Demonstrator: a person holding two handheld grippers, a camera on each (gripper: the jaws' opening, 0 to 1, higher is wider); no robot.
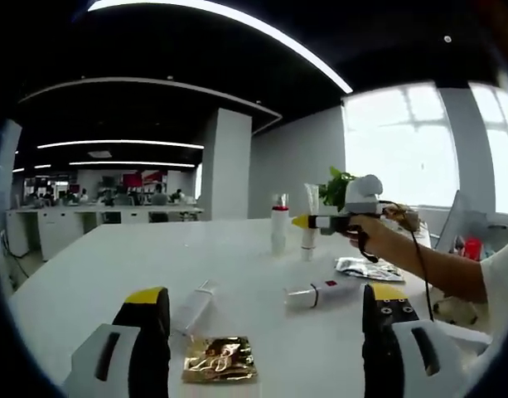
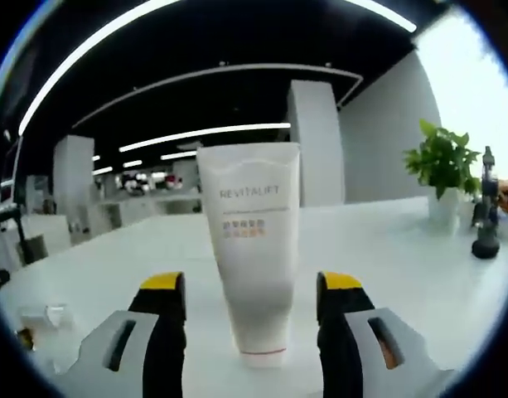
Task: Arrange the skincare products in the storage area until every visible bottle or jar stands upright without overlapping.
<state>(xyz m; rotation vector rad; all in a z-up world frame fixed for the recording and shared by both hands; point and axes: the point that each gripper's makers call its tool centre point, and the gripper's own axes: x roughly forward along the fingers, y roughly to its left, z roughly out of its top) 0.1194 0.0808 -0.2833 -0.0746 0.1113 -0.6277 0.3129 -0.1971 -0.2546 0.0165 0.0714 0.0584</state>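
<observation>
Clearly, "REVITALIFT" reads across the white tube point(image 2: 252, 249), which stands cap-down on the white desk point(image 2: 403, 249) between the released right claw point(image 2: 252, 311), apart from both jaws. At 12 o'clock of the released left claw point(image 1: 266, 319) lies a red-labelled tube point(image 1: 320, 293); a gold sachet point(image 1: 220, 360) sits between its jaws.

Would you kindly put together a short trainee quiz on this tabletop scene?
1. True or false: the white tube between the jaws of the right gripper lies flat on the table.
2. What word is printed largest on that tube?
3. The gold sachet lies: A) beside the plant, B) on the table near the left gripper, C) on top of a bottle.
Key: 1 false, it stands upright; 2 REVITALIFT; 3 B.
</observation>
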